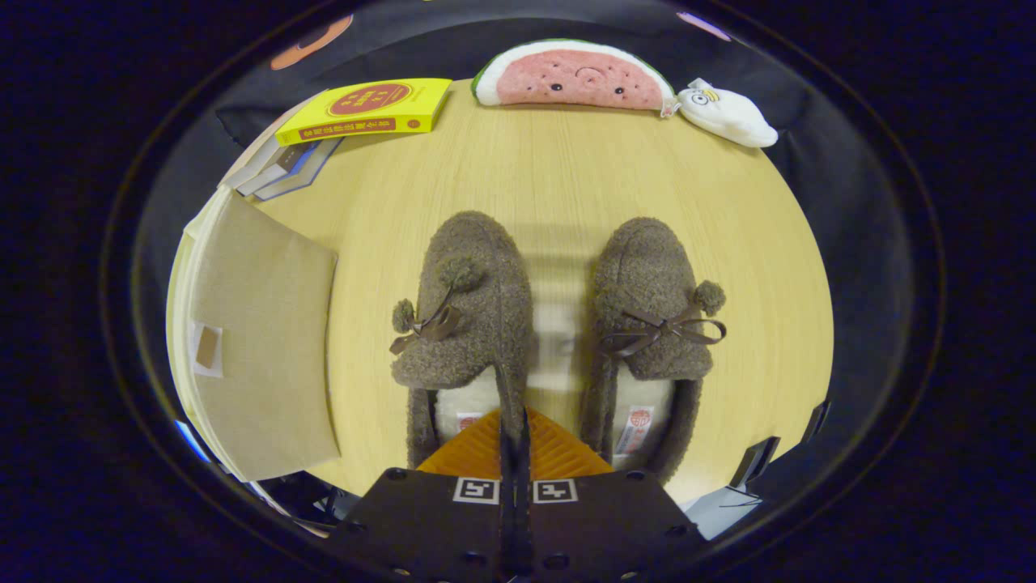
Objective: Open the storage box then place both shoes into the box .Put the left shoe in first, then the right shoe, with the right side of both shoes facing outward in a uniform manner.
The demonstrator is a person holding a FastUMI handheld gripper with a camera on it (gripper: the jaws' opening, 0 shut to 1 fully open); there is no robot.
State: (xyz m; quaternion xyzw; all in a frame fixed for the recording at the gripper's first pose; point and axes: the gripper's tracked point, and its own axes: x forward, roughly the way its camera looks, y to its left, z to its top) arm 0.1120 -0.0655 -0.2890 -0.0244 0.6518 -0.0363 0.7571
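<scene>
While the gripper (515, 437) has its fingers pressed together on the inner side wall of the left shoe (465, 324), the right shoe (651, 324) sits just beside, and the storage box (259, 356) lies well off to the left, apparently closed. That thin pinch on soft fleece could slip, I judge, and with the lid unopened the shoe has nowhere to go.

A pale wooden table (566, 186) with a fine straight grain carries the whole scene, evenly lit from above with a soft shadow at its middle. Along the table's far edge lies a watermelon-slice plush (573, 74), and touching its right end is a small white plush (726, 115). Left of the watermelon plush, at the table's far left corner, a yellow book (368, 108) tops a short stack of books (279, 166). Behind the table hangs the dark cloth of the booth wall (453, 36).
</scene>
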